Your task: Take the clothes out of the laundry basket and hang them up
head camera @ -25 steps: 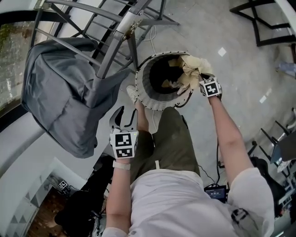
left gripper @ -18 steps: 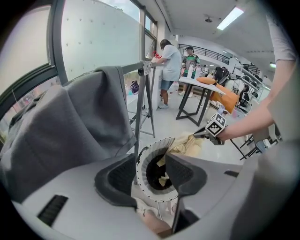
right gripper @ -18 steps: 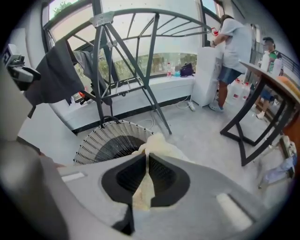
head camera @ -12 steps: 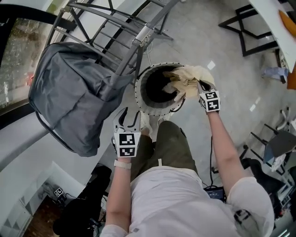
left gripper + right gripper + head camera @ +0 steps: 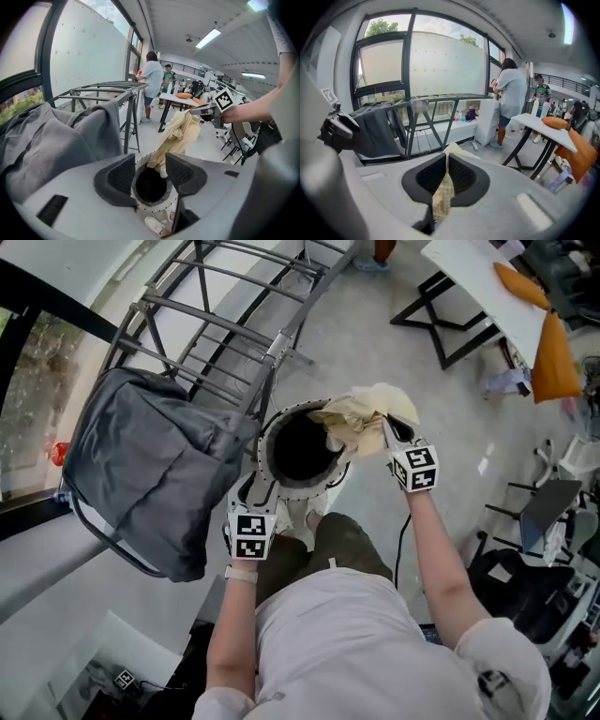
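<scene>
The round white laundry basket [image 5: 279, 486] stands on the floor in front of my feet, its dark inside showing in the left gripper view [image 5: 161, 206]. A cream garment [image 5: 361, 413] hangs bunched above the basket's right rim. My right gripper [image 5: 389, 427] is shut on it, with a fold of cream cloth [image 5: 442, 197] pinched between the pads. My left gripper [image 5: 255, 491] hovers open above the basket's near left rim, nothing between its fingers [image 5: 123, 176]. A grey garment [image 5: 141, 474] is draped over the metal drying rack [image 5: 225, 315] at the left.
The drying rack's bars [image 5: 108, 89] run to the left of and behind the basket. A white table [image 5: 469, 296] with orange things stands at the far right, chairs [image 5: 534, 521] nearer. Two people [image 5: 152, 77] stand beyond the rack. My shoe [image 5: 154, 226] is beside the basket.
My right gripper has lifted the cream garment up out of the basket. My left gripper has risen a little toward the basket's rim.
</scene>
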